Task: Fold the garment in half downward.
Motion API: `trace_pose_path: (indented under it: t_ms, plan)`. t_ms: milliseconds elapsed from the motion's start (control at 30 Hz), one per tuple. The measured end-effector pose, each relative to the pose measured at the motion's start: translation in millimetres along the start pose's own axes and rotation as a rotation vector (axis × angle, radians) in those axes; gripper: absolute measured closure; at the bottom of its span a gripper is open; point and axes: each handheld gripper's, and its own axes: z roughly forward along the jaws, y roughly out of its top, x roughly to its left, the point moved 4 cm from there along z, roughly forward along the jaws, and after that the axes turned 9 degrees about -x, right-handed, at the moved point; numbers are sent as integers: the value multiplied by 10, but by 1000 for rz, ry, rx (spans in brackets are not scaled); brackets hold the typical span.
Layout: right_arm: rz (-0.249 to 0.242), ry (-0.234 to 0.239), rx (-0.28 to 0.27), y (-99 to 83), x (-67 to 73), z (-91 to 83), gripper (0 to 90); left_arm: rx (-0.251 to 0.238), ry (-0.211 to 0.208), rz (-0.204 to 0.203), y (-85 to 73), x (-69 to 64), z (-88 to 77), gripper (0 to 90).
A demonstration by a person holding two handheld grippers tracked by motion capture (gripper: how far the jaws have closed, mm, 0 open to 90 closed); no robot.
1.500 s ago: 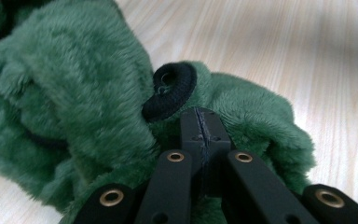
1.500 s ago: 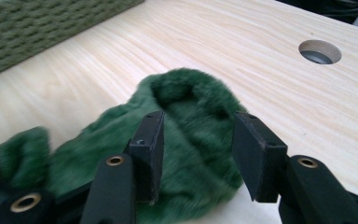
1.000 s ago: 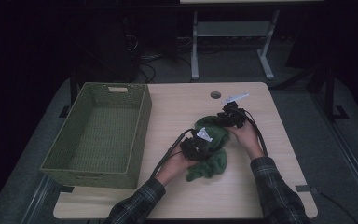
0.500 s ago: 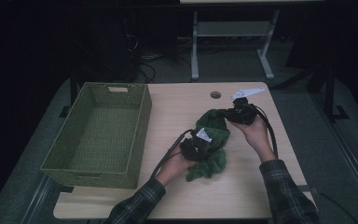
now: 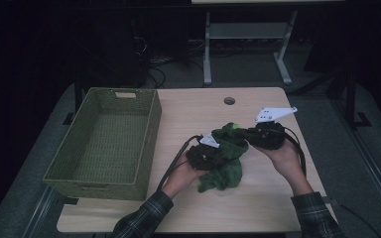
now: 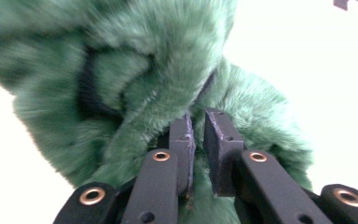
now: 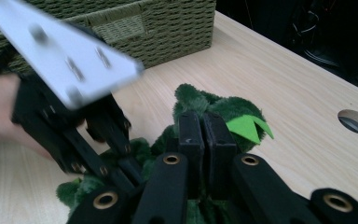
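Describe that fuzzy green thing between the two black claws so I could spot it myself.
On the pale wooden table, right of the woven green basket, lies a dark green plush piece, pinched by the left gripper and right gripper. It is the one furry thing there, with a bright green felt tab at its raised end.

A dark green furry toy [image 5: 222,161] with a bright green patch lies beside an olive-green woven basket [image 5: 104,141] on pale wood.

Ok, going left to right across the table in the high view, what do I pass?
Green woven basket → left hand-held gripper → green plush toy → right hand-held gripper, lifting the plush's upper end → bare tabletop at the right edge.
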Motion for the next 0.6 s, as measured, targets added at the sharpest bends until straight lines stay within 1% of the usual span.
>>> trace_pose_path:
  t_ms: [33,67,100,133,167,233,267,300,367,400,467,500,567,600]
  plan:
    - [-6,0,0,-4,10,-12,872,-16,6,2,21,-13,-64,800]
    - [-7,2,1,-6,29,-24,872,-16,6,2,21,-13,-64,795]
    - [-10,7,-3,-9,52,-37,872,-38,22,10,49,-39,-196,795]
    - [-13,13,-3,-13,78,-53,872,-43,34,15,53,-47,-260,796]
    - [-10,25,-6,-16,117,-67,872,-46,40,19,51,-57,-322,796]
    - [-24,53,-6,-38,207,-94,872,-48,51,11,23,-77,-404,796]
    - [-30,70,-2,-59,258,-100,872,-32,60,8,-5,-83,-428,796]
    - [-35,82,1,-86,308,-104,872,-15,73,13,-43,-79,-439,796]
    - [-30,109,14,-150,404,-108,872,7,88,-1,-124,-76,-431,796]
    - [-32,120,14,-185,449,-107,872,27,90,0,-164,-59,-424,797]
    - [-23,153,21,-261,533,-102,872,50,96,-8,-232,-35,-380,800]
    - [-12,167,26,-299,576,-97,872,50,100,-19,-253,-29,-347,805]
    - [-4,195,47,-377,661,-81,872,75,96,-7,-282,-11,-312,810]
    - [-4,208,61,-415,700,-70,872,80,99,-12,-291,-11,-293,811]
